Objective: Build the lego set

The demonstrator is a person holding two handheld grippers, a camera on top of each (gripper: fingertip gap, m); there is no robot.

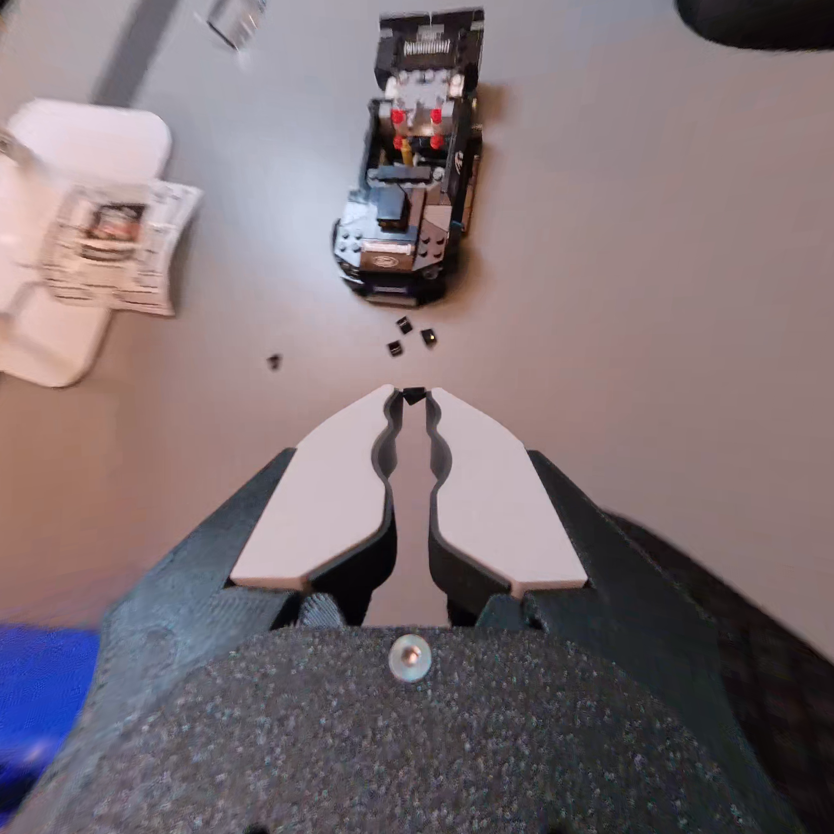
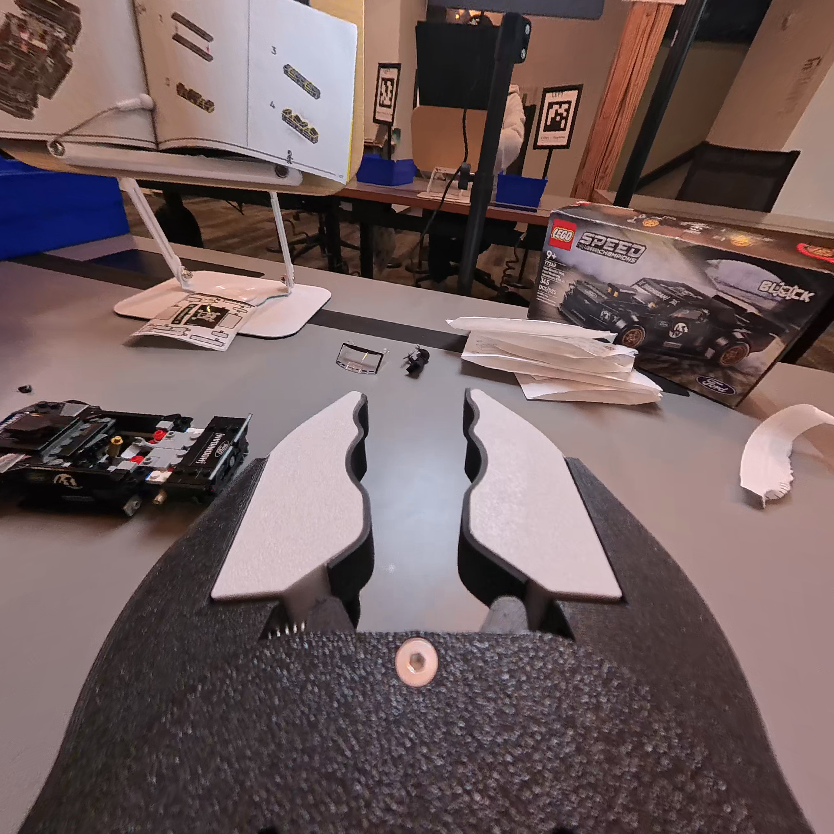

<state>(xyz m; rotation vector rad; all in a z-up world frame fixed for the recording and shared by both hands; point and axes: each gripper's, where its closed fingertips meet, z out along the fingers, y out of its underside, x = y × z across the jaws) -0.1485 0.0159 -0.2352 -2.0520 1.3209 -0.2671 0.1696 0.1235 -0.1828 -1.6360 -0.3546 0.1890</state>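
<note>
Closest to the lens, the left gripper, textured black plastic with pale grey finger plates, pinches a tiny black lego piece right at its tips, jaws drawn almost together around it. Just beyond, three more small black pieces lie scattered on the grey tabletop, and a fourth stray bit sits off to the left. Farther on sits the half-built black lego car, bodywork open, red studs and grey plates showing. In the left wrist view its long axis runs straight away from the gripper, badged end near and slatted end far. The right gripper hangs wide open over bare table, holding nothing, with the car lying crosswise to its left. Far left, the instruction booklet stands open on a white stand; far right, the set's box and a pile of white paper bags. By my read, the pick is made; next comes carrying the piece to its studs, squaring it and pressing down, perhaps with the right gripper bracing the car.
</note>
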